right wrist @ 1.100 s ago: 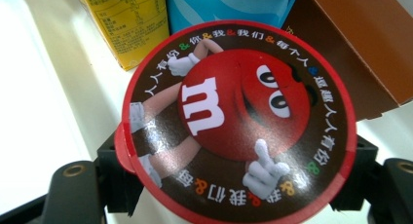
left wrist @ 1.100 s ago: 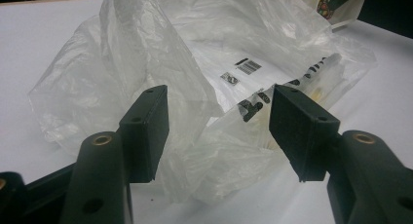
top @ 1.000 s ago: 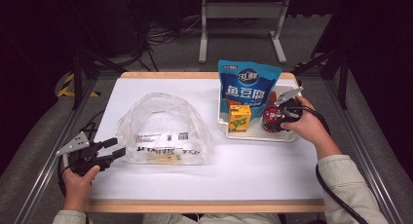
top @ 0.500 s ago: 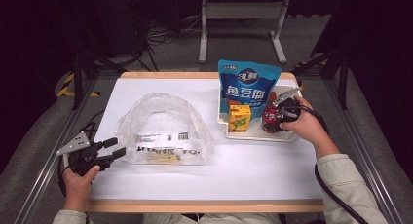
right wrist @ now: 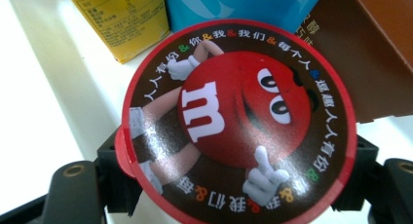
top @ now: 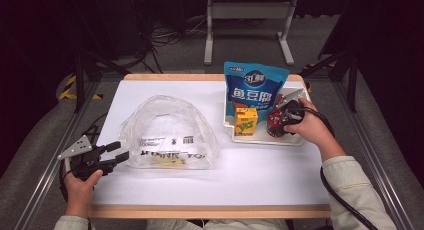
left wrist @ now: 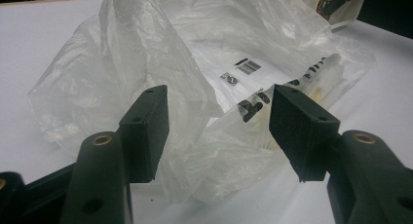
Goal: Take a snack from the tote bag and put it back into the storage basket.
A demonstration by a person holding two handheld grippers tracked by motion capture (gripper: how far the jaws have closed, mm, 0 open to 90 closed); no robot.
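Right gripper [top: 278, 121], held over the white tray [top: 265, 139] near the worktop's [top: 165, 190] right edge, with its jaws on either side of the round candy tub [right wrist: 234, 121]; whether the pads press on the tub cannot be told. The tub stands in the tray beside a yellow carton [top: 246, 121] and a blue pouch [top: 254, 90]. Left gripper [top: 116, 153], jaws open, lies at the worktop's left edge, against a clear plastic bag [top: 167, 132].

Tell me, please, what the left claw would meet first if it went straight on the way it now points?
Most likely the clear plastic bag: the open left claw faces its crumpled near edge, which lies between the jaws.
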